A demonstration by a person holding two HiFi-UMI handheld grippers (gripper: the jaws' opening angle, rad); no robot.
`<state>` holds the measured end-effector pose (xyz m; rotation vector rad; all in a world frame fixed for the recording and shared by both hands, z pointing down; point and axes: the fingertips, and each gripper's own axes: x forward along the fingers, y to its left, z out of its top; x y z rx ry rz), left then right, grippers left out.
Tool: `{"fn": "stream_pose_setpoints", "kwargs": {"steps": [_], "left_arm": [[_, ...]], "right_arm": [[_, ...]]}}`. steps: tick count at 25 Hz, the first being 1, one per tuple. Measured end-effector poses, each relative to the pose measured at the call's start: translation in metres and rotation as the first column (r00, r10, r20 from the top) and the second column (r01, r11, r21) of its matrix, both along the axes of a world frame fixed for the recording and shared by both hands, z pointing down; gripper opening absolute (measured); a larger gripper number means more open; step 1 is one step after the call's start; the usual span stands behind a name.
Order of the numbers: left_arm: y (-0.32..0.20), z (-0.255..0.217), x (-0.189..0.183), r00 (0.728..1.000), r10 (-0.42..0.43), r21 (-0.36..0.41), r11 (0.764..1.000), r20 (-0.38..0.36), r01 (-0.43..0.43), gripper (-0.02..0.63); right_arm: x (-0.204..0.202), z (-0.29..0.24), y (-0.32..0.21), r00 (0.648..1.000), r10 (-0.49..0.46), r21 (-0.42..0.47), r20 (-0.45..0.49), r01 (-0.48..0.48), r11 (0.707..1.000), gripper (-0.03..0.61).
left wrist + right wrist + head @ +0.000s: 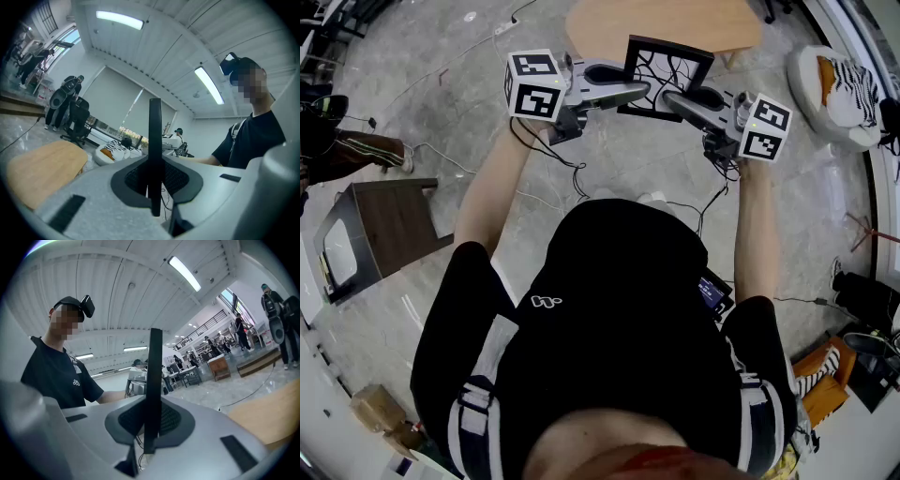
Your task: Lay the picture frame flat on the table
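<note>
Both claws are clenched on the picture frame [669,64], one from each side. Left gripper [639,93] pinches the frame's left edge, and right gripper [673,99] pinches its right edge. In each gripper view the frame shows edge-on as a thin dark bar standing straight up between the dark ribbed pads [176,178], which press against it on both sides.

From the head view, the frame is black with a white face crossed by black branch-like lines, and that face is turned toward the person. It is held in the air, clear of the wooden table [675,26]. Its top edge overlaps the table's near edge in that view, but whether it hangs over the tabletop or just short of it cannot be told. The tabletop is light wood with a rounded outline.

On the grey floor, a dark brown stool [389,225] stands well to the person's left. A white cushion [825,94] with striped fabric on it lies off to the right, beyond the table's right corner.
</note>
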<state>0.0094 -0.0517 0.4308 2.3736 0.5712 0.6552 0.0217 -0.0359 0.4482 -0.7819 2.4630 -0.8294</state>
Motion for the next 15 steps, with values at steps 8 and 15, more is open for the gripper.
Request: {"fn": "stream_pose_setpoints", "kwargs": {"steps": [8,15], "left_arm": [[-0.0081,0.0093,0.0023,0.999,-0.052,-0.022,0.998,-0.006,0.052,0.048],[-0.0105,0.0099,0.0025,0.995,-0.084,-0.029,0.996,-0.055,0.082,0.048]], "right_arm": [[0.0019,0.0095,-0.0071,0.999,-0.004,-0.028,0.038,0.005,1.000,0.037],[0.0019,0.0101,-0.0083,1.000,0.012,-0.041,0.015,-0.011,0.999,0.038]]}}
